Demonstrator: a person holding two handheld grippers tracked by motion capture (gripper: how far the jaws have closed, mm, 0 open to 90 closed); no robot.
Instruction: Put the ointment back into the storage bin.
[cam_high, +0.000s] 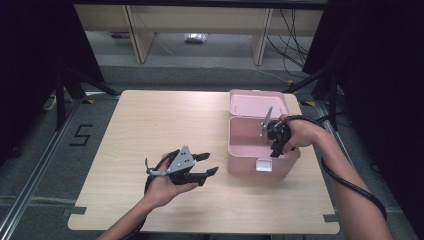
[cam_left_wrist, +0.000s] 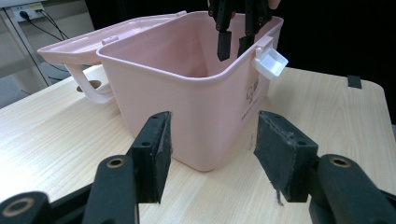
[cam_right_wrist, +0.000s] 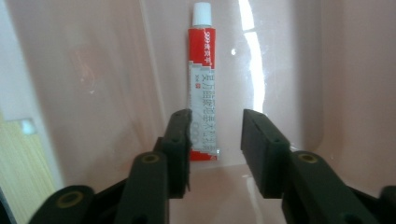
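Note:
A pink box (cam_high: 250, 162) stands open on the right half of the table, its lid (cam_high: 257, 104) folded back. On the box's floor (cam_right_wrist: 93, 93) lies a red and white tube (cam_right_wrist: 201, 70) with a white cap pointing away. My right gripper (cam_right_wrist: 215, 135) hangs open just over the tube's near end, not touching it. From above, that right gripper (cam_high: 274, 150) points down into the box. My left gripper (cam_high: 212, 163) is open and holds nothing, left of the box and aimed at it. In the left gripper view its jaws frame the box's wall (cam_left_wrist: 205, 116).
A white latch (cam_high: 263, 166) hangs on the box's front wall. The pale wooden table (cam_high: 165, 120) ends at a grey floor with tripod legs on both sides. Desk legs and cables stand beyond the far edge.

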